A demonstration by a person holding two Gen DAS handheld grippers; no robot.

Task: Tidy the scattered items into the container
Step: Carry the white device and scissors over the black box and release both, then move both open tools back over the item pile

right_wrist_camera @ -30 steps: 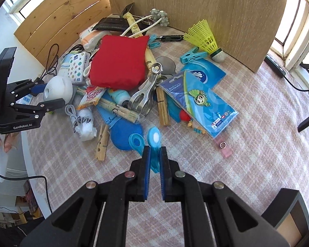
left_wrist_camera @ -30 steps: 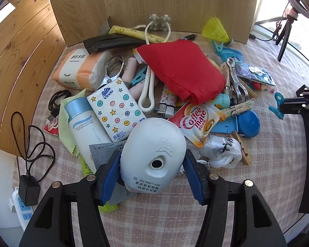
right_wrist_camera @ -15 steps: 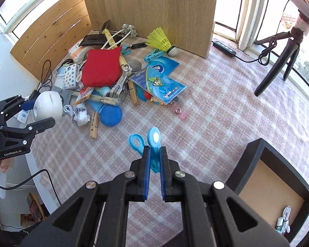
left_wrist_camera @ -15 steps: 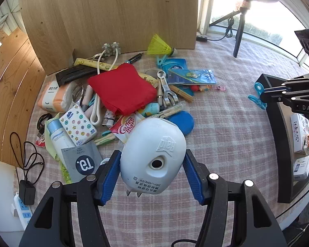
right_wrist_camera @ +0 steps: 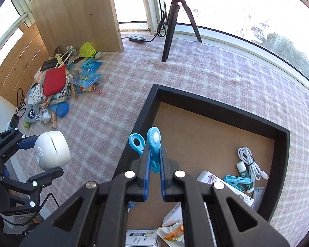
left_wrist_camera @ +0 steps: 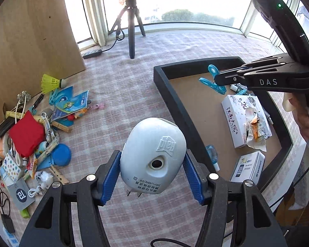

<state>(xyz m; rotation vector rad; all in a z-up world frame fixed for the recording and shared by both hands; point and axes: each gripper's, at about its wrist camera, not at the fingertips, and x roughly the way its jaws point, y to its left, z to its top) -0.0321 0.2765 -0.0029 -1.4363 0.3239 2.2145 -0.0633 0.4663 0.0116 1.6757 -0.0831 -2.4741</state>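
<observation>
My left gripper [left_wrist_camera: 152, 175] is clamped on a white plug-in device [left_wrist_camera: 153, 156], its blue pads pressed against both flanks, held above the checked cloth just beside the black tray [left_wrist_camera: 169, 94]. My right gripper [right_wrist_camera: 154, 177] is nearly closed on a blue clothes clip [right_wrist_camera: 152, 146], hanging over the tray's near wall. To place well, I judge each load should pass fully inside the rim, over bare brown floor and away from the white boxes [left_wrist_camera: 245, 121] and the charging cable [right_wrist_camera: 251, 162], before my jaws part. Farther off, the scattered pile around the red pouch [left_wrist_camera: 26, 133] waits by the wooden board [right_wrist_camera: 78, 14].
</observation>
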